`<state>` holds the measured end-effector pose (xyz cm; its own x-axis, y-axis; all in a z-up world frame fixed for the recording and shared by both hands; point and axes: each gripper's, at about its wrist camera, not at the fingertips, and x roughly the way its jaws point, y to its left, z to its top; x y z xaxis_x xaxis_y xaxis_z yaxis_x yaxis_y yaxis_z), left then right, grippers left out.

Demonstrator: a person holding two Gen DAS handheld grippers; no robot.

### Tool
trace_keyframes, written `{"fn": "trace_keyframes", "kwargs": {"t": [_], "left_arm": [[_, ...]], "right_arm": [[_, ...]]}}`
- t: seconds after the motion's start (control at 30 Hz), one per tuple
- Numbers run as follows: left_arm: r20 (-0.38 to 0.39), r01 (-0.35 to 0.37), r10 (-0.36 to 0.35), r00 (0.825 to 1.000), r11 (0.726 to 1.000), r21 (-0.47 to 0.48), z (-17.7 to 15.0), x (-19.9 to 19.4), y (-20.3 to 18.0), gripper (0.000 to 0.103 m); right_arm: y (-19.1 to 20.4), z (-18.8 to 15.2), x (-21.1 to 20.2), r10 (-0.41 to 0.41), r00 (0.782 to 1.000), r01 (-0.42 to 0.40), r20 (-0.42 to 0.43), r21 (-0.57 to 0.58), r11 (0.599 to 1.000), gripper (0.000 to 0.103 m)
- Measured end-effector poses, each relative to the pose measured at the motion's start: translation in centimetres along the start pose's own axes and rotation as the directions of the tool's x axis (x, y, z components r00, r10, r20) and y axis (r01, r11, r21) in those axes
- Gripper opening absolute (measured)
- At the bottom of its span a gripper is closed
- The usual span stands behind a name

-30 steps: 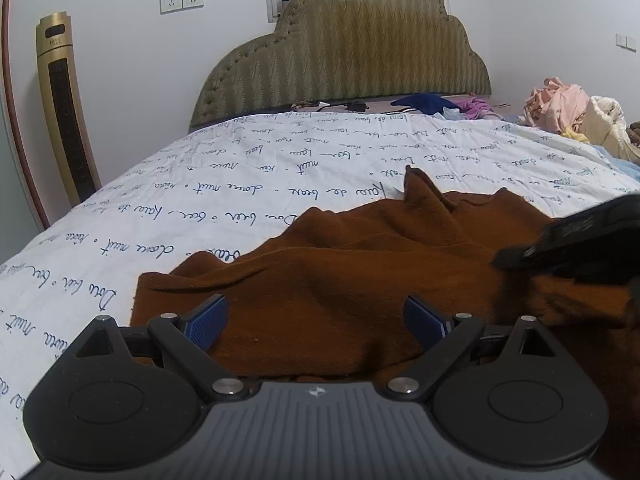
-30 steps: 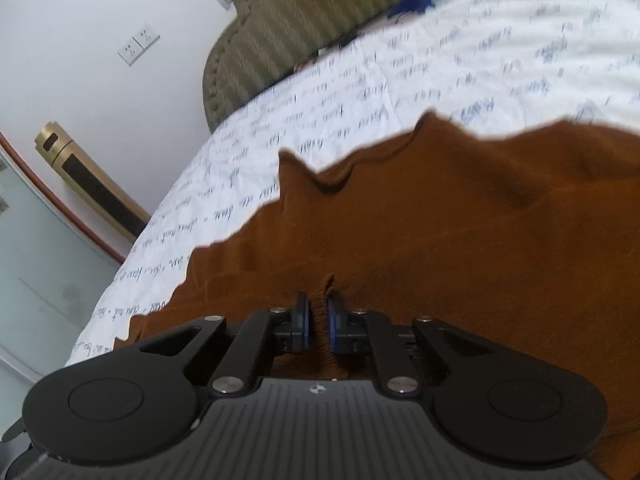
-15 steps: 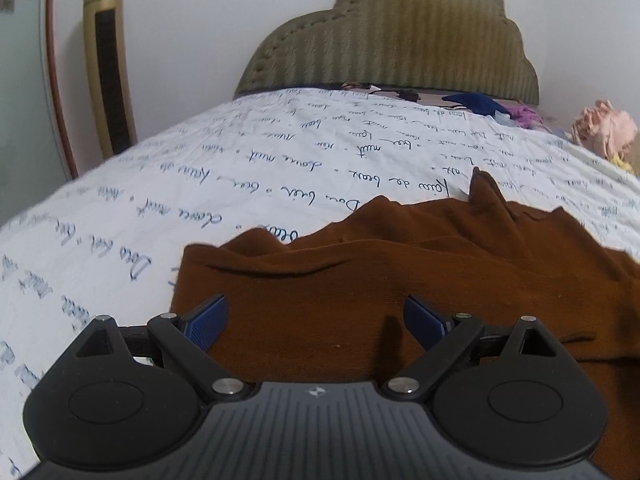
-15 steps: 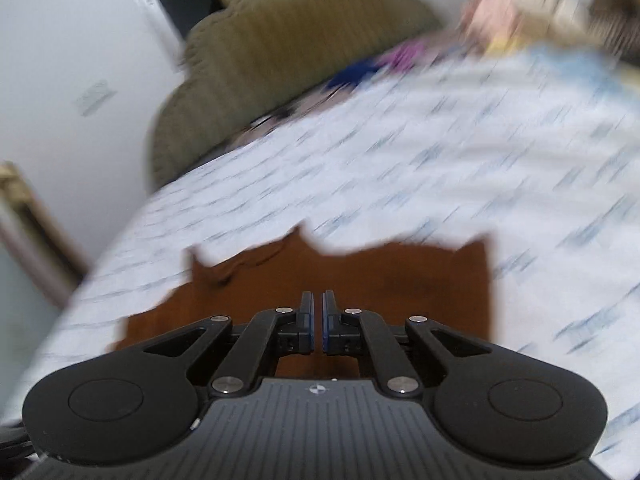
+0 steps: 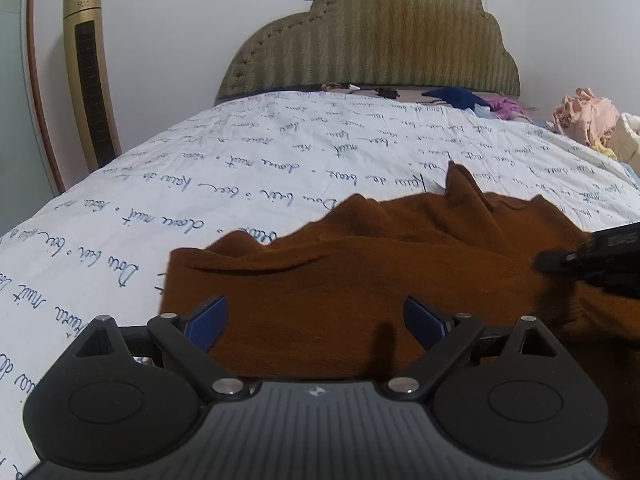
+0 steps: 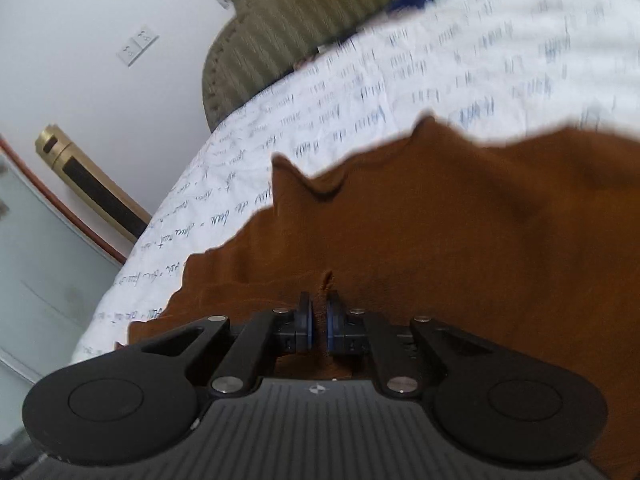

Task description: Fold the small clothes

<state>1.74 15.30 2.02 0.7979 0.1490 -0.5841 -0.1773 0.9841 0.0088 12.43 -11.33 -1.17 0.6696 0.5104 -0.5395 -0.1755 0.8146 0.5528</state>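
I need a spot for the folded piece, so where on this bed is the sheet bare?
Bare white script-printed bedsheet runs between the rumpled brown garment and the olive padded headboard, and along the bed's left edge toward the gold tower fan. Crowded: the far right corner with the pink clothes pile, and the blue cloth by the headboard.

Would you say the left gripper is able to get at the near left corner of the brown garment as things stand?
Probably yes. The left gripper is open over the brown garment, whose left corner lies bare on the bedsheet. The right gripper pinches cloth farther right, out of the way.
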Motion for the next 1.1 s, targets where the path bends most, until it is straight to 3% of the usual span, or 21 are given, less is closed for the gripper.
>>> {"fn": "trace_keyframes", "kwargs": {"t": [0.13,0.3,0.63,0.97,1.1], "left_arm": [[-0.012,-0.016,0.016,1.0,1.0,-0.026,0.2,0.4,0.8,0.095],[-0.022,-0.047,0.046,0.999,0.997,-0.055,0.4,0.8,1.8,0.095],[-0.061,-0.059,0.053,0.997,0.994,-0.094,0.2,1.6,3.2,0.095],[-0.071,-0.048,0.042,0.997,0.994,-0.096,-0.1,1.4,3.5,0.095],[-0.068,-0.03,0.024,0.997,0.995,-0.092,-0.2,0.8,3.5,0.095]], "right_arm": [[0.4,1.3,-3.6,-0.047,0.993,0.054,0.112,-0.063,0.997,0.012],[-0.4,2.9,-7.3,-0.171,0.958,0.204,0.23,-0.129,0.97,0.012],[-6.3,2.6,-9.2,-0.38,0.892,0.407,0.245,-0.069,0.911,0.012],[-6.8,1.7,-8.6,-0.499,0.827,0.541,0.261,-0.121,0.833,0.012],[-5.6,0.7,-9.7,-0.498,0.813,0.554,0.301,-0.138,0.821,0.028]]}}
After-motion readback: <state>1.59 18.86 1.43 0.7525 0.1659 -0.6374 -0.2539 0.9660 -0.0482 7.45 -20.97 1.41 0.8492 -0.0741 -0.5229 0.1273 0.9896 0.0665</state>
